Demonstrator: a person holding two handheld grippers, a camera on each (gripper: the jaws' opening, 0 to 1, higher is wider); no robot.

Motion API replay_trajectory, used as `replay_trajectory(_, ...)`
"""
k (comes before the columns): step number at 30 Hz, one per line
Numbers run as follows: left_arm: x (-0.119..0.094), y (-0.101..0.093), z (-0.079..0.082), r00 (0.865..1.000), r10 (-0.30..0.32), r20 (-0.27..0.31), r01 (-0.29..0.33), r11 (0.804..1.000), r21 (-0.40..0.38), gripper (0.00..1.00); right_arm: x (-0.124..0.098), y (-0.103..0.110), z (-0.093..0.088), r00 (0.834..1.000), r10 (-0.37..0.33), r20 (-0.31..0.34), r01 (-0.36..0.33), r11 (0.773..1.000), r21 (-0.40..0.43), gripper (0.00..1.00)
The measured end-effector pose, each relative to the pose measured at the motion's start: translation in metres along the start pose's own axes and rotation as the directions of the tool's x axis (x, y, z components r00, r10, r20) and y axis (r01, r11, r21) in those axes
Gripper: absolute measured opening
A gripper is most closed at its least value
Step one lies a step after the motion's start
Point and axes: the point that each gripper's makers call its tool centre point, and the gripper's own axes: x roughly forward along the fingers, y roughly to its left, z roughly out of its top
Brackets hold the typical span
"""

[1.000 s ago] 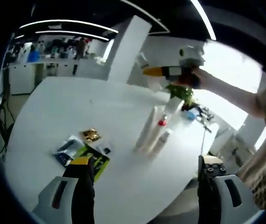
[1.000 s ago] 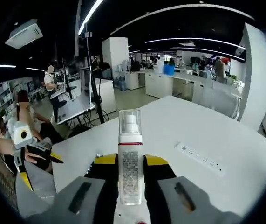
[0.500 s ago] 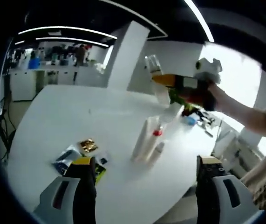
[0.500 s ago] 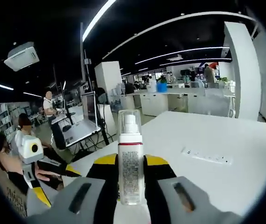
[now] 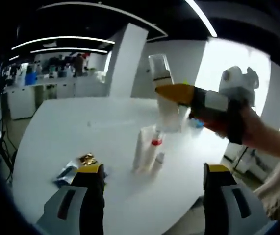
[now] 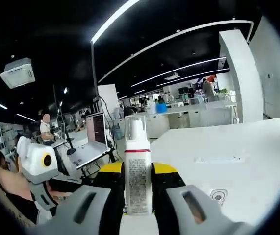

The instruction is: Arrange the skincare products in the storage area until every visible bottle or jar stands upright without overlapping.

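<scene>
Broadly, the white tabletop (image 5: 71, 132) spreads out under my left gripper (image 5: 149, 188), curving away to a rounded far edge. My left fingers (image 5: 93, 196) stand wide apart with nothing between them, hanging over the near edge of the tabletop.

My right gripper (image 6: 138, 183) holds a clear spray bottle (image 6: 137, 171) upright between its yellow-tipped fingers (image 6: 111, 169), which close on the bottle's printed label below a red band and a clear cap. From the left gripper view that same right gripper (image 5: 179, 94) comes in from the right, raised above the tabletop, with the spray bottle (image 5: 165, 95) standing upright in its grip and a person's hand (image 5: 252, 132) behind it.

Near the middle of the tabletop lie several pale tubes (image 5: 142, 152) side by side on their sides, touching one another; one shows a red collar (image 5: 155, 142). Toward the near left edge sits a small cluster of flat packets (image 5: 68, 171), one of them gold (image 5: 87, 159), partly hidden behind my left finger.

A white power strip (image 6: 219, 159) lies on the tabletop (image 6: 238, 147) in the right gripper view.
</scene>
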Motion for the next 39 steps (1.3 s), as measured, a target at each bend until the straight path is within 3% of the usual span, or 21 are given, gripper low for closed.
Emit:
replay_trajectory(7, 0.004, -0.008, 0.001, 1.000, 0.015, 0.010, -0.015, 1.000, 0.009, 0.75, -0.013, 0.012, -0.003, 0.999, -0.029, 0.030, 0.029, 1.000, -0.009, 0.20)
replay_trajectory(14, 0.008, -0.020, 0.010, 0.999, 0.018, 0.041, -0.021, 0.998, 0.062, 0.67, -0.024, 0.025, -0.008, 0.998, -0.037, 0.055, 0.041, 0.996, -0.078, 0.20)
replay_trajectory(23, 0.018, -0.035, 0.015, 0.998, -0.006, 0.061, 0.000, 0.995, 0.101, 0.62, -0.037, 0.027, -0.013, 0.997, -0.036, 0.073, 0.041, 0.998, -0.056, 0.20)
replay_trajectory(31, 0.019, -0.030, 0.013, 0.999, 0.005, 0.044, -0.011, 0.992, 0.127, 0.61, -0.046, 0.028, -0.018, 0.996, -0.038, 0.075, 0.040, 0.999, -0.029, 0.20)
replay_trajectory(39, 0.020, -0.039, 0.014, 0.998, -0.042, 0.041, 0.034, 0.985, 0.169, 0.46, -0.048, 0.024, -0.016, 0.995, -0.045, 0.086, 0.044, 0.999, 0.017, 0.20)
